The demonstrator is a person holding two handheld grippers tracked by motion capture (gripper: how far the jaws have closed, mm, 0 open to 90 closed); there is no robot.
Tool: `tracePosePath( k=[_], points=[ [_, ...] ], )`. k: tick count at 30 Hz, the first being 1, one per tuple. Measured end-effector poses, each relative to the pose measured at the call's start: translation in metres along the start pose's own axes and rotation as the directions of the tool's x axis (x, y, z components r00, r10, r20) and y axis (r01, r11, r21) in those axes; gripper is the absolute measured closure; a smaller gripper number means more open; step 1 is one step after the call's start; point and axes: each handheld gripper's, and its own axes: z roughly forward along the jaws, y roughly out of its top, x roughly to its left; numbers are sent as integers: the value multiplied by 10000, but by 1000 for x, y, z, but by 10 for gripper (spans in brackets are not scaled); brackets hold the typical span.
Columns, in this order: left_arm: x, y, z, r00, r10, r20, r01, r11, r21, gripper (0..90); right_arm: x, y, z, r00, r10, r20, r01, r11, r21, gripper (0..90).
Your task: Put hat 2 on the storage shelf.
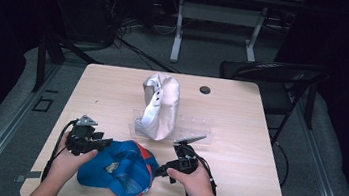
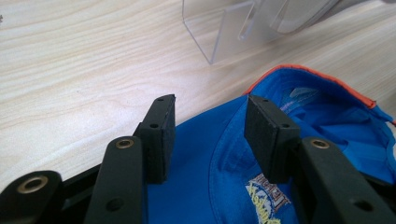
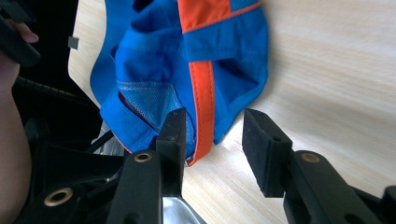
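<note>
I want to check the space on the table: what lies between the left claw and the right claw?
In the high view, the blue cap lies between the left claw and the right claw; both claws are open at its edges.

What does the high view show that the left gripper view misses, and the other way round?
High view alone: the crumpled silver-white cap on the clear plastic stand, the small black disc, the black folding chair, both hands and the right gripper. Left gripper view alone: the yellow embroidered logo on the blue cap with orange trim, seen up close between the open jaws. Both share that cap, the stand, the light wooden table and the left gripper.
</note>
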Motion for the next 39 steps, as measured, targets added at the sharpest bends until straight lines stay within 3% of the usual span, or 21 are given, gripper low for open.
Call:
tracePosePath(
  k=[9, 17, 22, 25, 27, 31, 34, 35, 37, 39],
  points=[
    [0, -1, 1, 10000, -46, -33, 46, 10000, -1, 537, 2, -1, 16, 9991, -102, -400, 108, 9998, 154, 578],
    [1, -1, 0, 10000, -5, -76, 5, 10000, -26, 536, 2, 0, 29, 9995, -47, -308, 57, 9995, 315, 571],
    [1, -1, 0, 10000, -8, -81, 8, 10000, -12, 535, 2, -1, 35, 9980, 120, -625, -95, 9992, 400, 571],
    [1, -1, 0, 9999, -51, -141, 50, 10000, -68, 535, 3, 1, 32, 9935, 254, -1113, -210, 9990, 405, 579],
    [1, -1, 0, 9999, -41, -145, 40, 10000, -81, 535, 4, 1, 31, 9935, 292, -1100, -254, 9991, 350, 582],
    [1, -1, 0, 9998, 19, -183, -20, 10000, -24, 535, 6, 2, 26, 9876, 219, -1553, -184, 9995, 238, 651],
    [1, -1, 0, 9998, 33, -199, -33, 10000, -9, 535, 7, 2, 25, 9894, 318, -1415, -279, 9992, 295, 680],
    [1, -1, 0, 9998, 48, -203, -49, 10000, -38, 535, 7, 2, 25, 9896, 447, -1369, -422, 9989, 207, 728],
    [1, -1, 0, 9998, 17, -209, -18, 10000, -11, 535, 7, 3, 25, 9893, 329, -1419, -324, 9995, 59, 741],
    [1, -1, 0, 9998, -14, -222, 13, 10000, -11, 535, 9, 3, 24, 9906, 503, -1271, -479, 9986, 222, 765]
  ],
)
